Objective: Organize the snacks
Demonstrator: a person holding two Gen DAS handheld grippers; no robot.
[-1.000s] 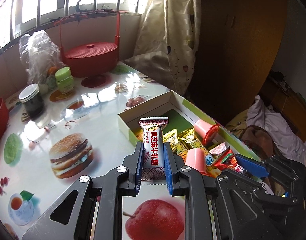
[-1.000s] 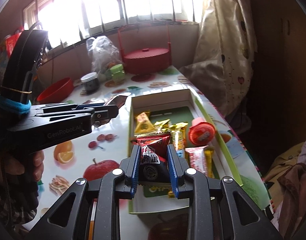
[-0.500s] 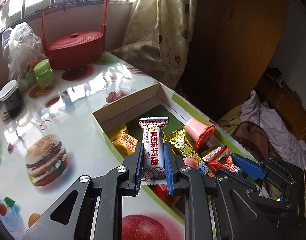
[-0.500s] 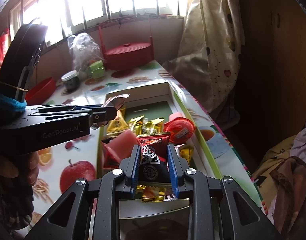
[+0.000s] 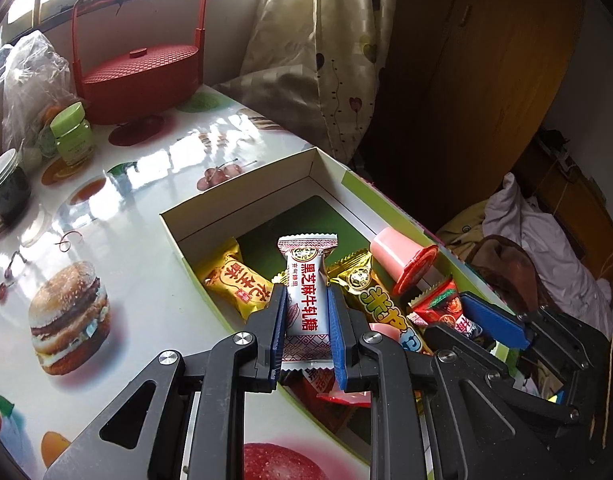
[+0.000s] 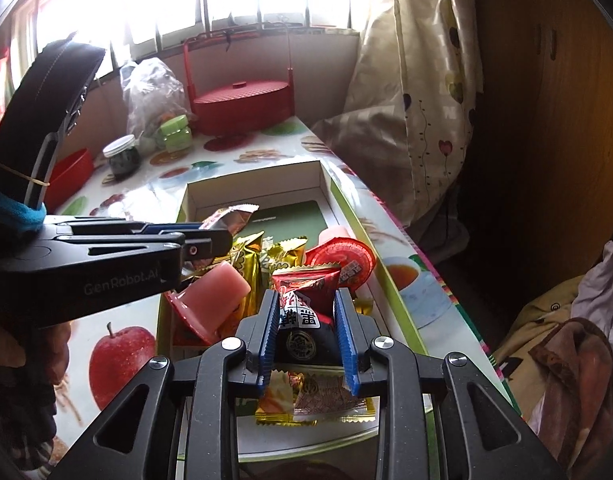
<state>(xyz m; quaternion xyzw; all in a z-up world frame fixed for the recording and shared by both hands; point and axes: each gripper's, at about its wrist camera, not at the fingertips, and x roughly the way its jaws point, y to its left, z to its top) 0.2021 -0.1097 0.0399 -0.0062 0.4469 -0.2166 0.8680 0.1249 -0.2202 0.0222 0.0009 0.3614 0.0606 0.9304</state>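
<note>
The left gripper (image 5: 306, 312) pinches a white candy (image 5: 306, 280), the right gripper (image 6: 306, 328) a red packet (image 6: 306, 300), both over the box (image 5: 242, 204). Released together, they may collide or land outside the crowded box.

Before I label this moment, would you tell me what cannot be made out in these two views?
- Right wrist view: snacks at the near end of the box are hidden by the right gripper and its red-and-black packet.
- Left wrist view: the box's near right corner is hidden behind the right gripper.
- Both views: contents of the clear plastic bag, blurred and glare-washed.
</note>
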